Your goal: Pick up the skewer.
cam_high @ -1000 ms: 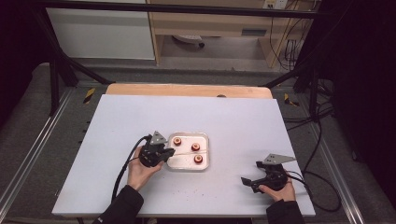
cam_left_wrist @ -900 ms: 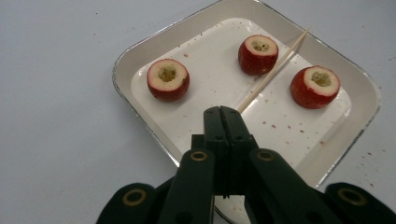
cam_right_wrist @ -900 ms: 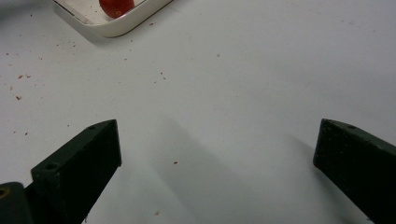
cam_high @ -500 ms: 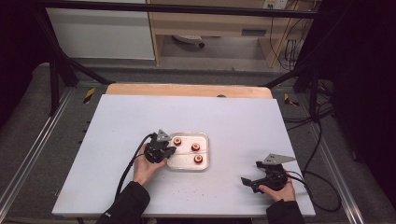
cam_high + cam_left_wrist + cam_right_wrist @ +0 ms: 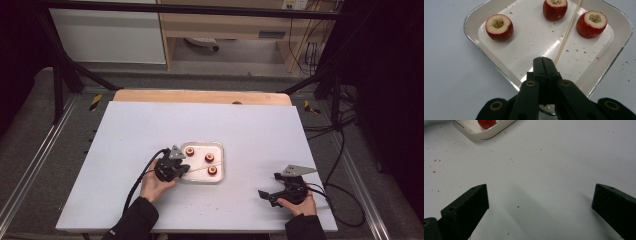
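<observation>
The white tray (image 5: 220, 176) lay near the middle of the pale tabletop (image 5: 125, 130), and everything else sat in relation to it. Inside the tray were three red hollowed fruits: the first fruit (image 5: 499, 27) towards one corner, the second fruit (image 5: 555, 8) farther in, and the third fruit (image 5: 591, 23) beside that one, as the left gripper view showed. A thin wooden skewer (image 5: 567, 33) ran slantwise across the tray floor between the second and third fruit, its near end reaching the tips of the left tool (image 5: 543, 61). That tool was poised over the near rim of the tray with its jaws pressed together; they appeared to pinch the end of the skewer, though the contact itself was hidden behind the tips. In the high view the left tool (image 5: 181, 170) sat at the tray's left edge, held by the person's left hand (image 5: 155, 182).

The right tool (image 5: 264, 194) rested on the tabletop well apart from the tray, to its right and nearer the person, held by the right hand (image 5: 299, 204). Its jaws stood wide apart with only bare tabletop between them. Small reddish crumbs (image 5: 434, 166) speckled the surface between that tool and the tray.
</observation>
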